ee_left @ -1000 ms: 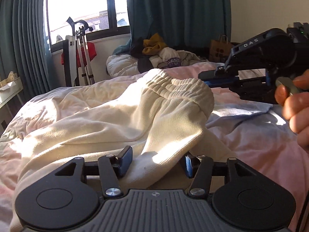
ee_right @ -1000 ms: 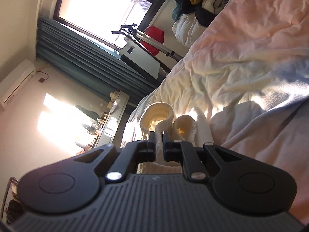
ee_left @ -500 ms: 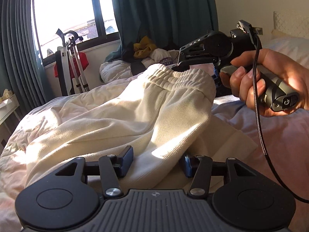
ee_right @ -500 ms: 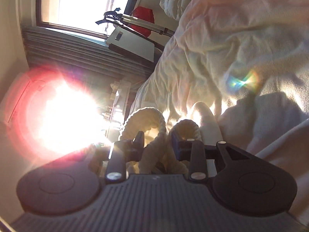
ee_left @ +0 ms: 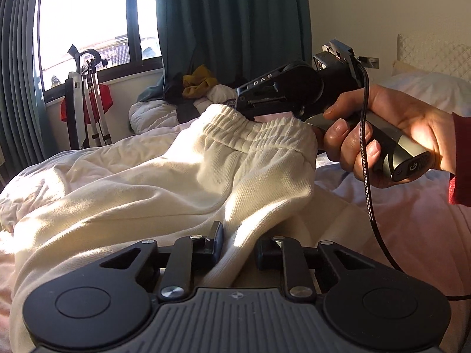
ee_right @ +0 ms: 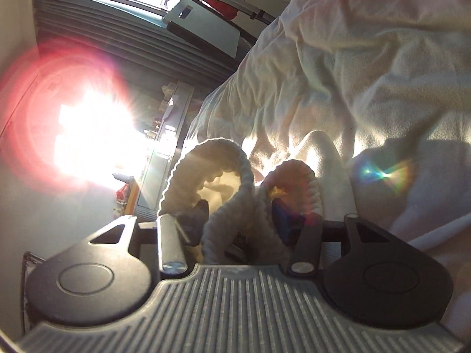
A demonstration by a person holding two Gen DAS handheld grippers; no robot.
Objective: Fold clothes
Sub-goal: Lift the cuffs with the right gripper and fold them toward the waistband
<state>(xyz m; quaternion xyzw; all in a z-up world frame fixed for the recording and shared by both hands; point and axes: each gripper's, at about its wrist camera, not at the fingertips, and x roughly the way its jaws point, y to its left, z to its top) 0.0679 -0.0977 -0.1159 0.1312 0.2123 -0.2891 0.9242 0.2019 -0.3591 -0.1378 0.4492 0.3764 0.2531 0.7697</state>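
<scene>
Cream sweatpants lie across the bed, their ribbed waistband raised at the far end. My left gripper has narrowed on a fold of the pants, which fills the gap between its fingers. In the right wrist view, my right gripper stands open, with the bunched waistband still looped between its spread fingers. The left wrist view shows a hand holding that right gripper at the waistband; its fingertips are hidden behind the cloth.
The bed has a rumpled white and pink duvet. A pile of clothes sits by the window, next to a folded rack and dark curtains. A black cable hangs from the right gripper. Sun glare washes out the right wrist view's left side.
The right gripper has opened from shut on the waistband and swung over it. The left gripper's fingers have drawn in on the fold of the pants.
</scene>
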